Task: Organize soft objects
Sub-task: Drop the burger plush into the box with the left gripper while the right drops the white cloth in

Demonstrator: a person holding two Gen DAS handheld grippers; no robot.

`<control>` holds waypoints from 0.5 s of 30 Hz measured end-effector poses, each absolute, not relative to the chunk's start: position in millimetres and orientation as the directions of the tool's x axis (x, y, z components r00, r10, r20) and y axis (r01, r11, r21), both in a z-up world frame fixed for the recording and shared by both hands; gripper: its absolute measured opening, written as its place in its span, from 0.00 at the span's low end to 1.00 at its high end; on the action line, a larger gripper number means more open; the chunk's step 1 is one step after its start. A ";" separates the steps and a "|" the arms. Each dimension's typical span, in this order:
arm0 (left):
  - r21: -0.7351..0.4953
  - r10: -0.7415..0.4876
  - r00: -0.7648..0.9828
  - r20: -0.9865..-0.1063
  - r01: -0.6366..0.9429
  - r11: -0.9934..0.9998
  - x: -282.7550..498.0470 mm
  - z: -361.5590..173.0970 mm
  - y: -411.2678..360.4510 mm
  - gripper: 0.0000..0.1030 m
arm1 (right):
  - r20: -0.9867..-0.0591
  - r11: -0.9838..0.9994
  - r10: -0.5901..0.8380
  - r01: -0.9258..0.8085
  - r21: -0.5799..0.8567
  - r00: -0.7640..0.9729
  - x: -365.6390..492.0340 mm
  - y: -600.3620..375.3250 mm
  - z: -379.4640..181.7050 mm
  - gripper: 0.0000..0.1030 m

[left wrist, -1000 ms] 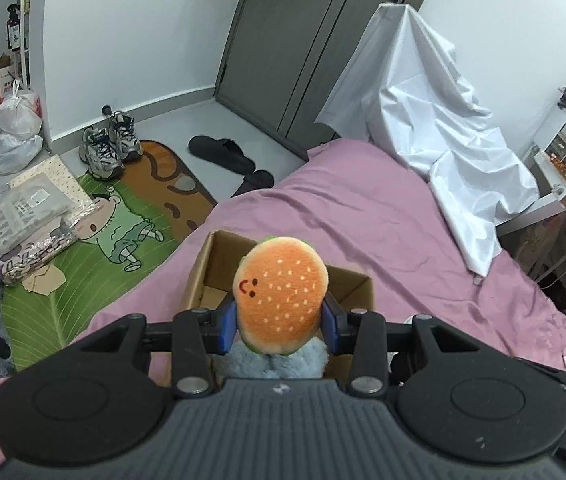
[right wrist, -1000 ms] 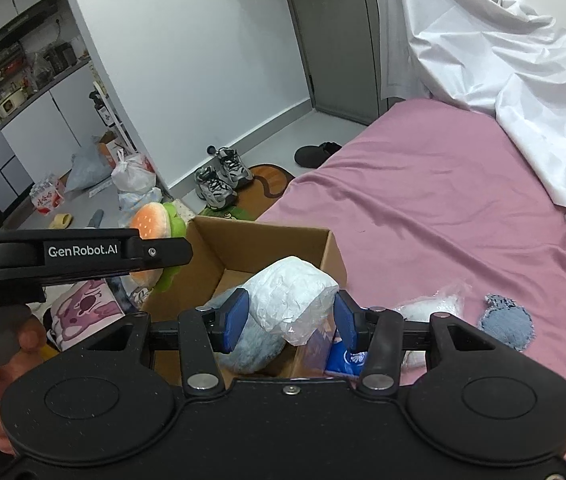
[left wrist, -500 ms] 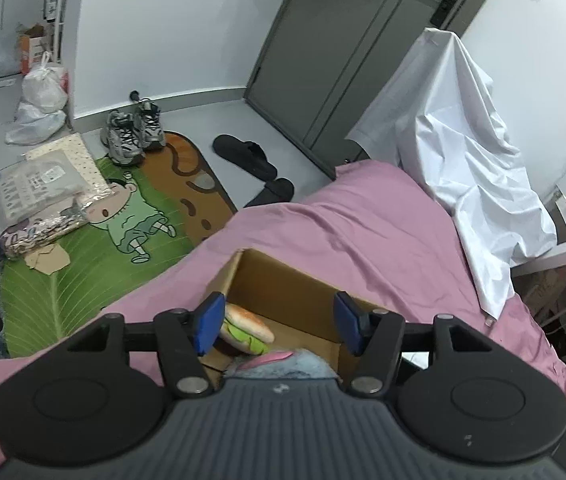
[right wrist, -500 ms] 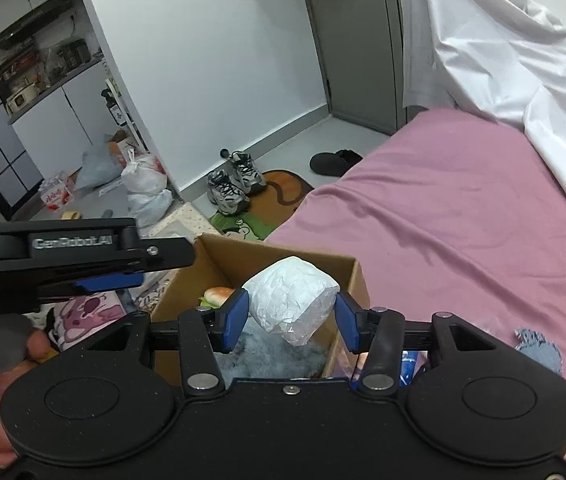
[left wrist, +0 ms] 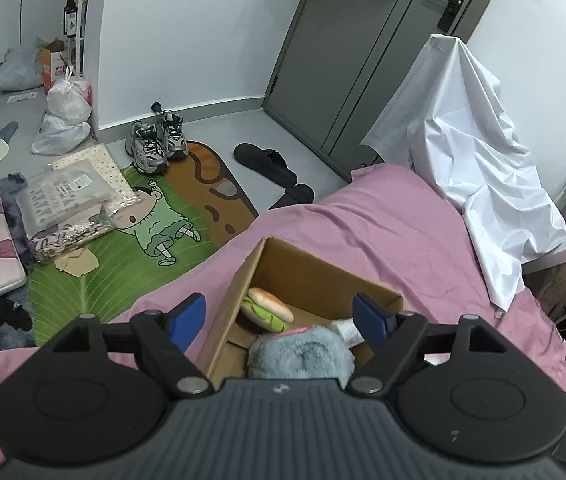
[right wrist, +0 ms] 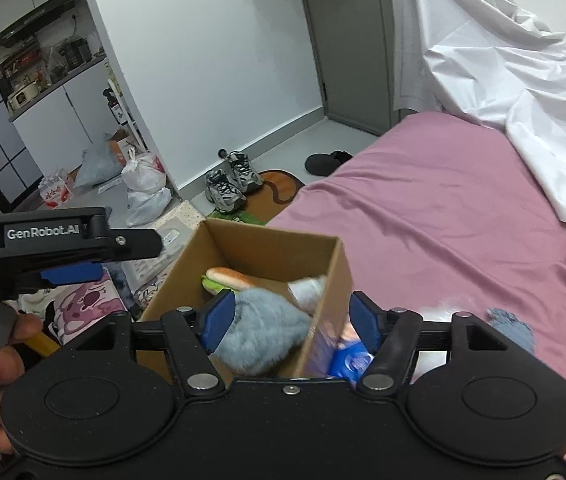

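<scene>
A cardboard box [left wrist: 303, 264] [right wrist: 267, 240] sits on the pink bed. Inside lie a burger plush [left wrist: 267, 308] [right wrist: 227, 278], a grey-blue furry plush [left wrist: 303, 354] [right wrist: 261, 330] and a white wrapped soft bundle [right wrist: 307, 288] [left wrist: 347, 330]. My left gripper [left wrist: 281, 320] is open and empty above the box's near edge. My right gripper [right wrist: 293, 320] is open and empty above the box, with the white bundle blurred just below it. The left gripper also shows at the left of the right wrist view [right wrist: 71, 272].
On the bed right of the box lie a blue-packaged item [right wrist: 349, 360], a white fluffy thing [right wrist: 441, 310] and a denim-blue patch [right wrist: 511, 326]. A white sheet [left wrist: 475, 160] drapes at the bed's far end. Shoes [left wrist: 155, 144], slippers and bags lie on the floor to the left.
My left gripper opened and the burger plush dropped into the box. My right gripper then opened and the white bundle fell into the box.
</scene>
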State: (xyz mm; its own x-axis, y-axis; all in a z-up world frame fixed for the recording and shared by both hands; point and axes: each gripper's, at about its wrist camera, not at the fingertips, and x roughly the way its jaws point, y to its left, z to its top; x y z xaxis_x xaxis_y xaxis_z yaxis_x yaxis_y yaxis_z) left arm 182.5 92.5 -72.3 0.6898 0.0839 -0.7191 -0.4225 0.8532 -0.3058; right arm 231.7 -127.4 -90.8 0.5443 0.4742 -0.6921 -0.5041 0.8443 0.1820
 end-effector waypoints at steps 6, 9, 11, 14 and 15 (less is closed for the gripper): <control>-0.292 0.083 0.677 -0.731 -0.420 0.859 162.5 -69.3 76.4 0.83 | -0.697 0.863 0.451 -0.471 0.181 0.558 221.4 -154.4 -80.9 0.65; -0.277 0.089 0.667 -0.740 -0.422 0.863 152.0 -68.0 67.0 0.83 | -0.698 0.871 0.442 -0.455 0.185 0.563 216.5 -166.4 -77.1 0.71; -0.266 0.099 0.659 -0.745 -0.431 0.862 144.4 -67.3 61.5 0.83 | -0.692 0.872 0.445 -0.453 0.188 0.568 212.1 -174.5 -73.4 0.80; -0.255 0.106 0.649 -0.753 -0.437 0.863 134.3 -65.4 50.4 0.84 | -0.691 0.868 0.448 -0.461 0.185 0.567 203.9 -184.4 -69.7 0.83; -0.250 0.110 0.649 -0.753 -0.437 0.864 131.8 -64.3 47.6 0.84 | -0.691 0.867 0.450 -0.463 0.186 0.565 202.3 -187.4 -68.8 0.84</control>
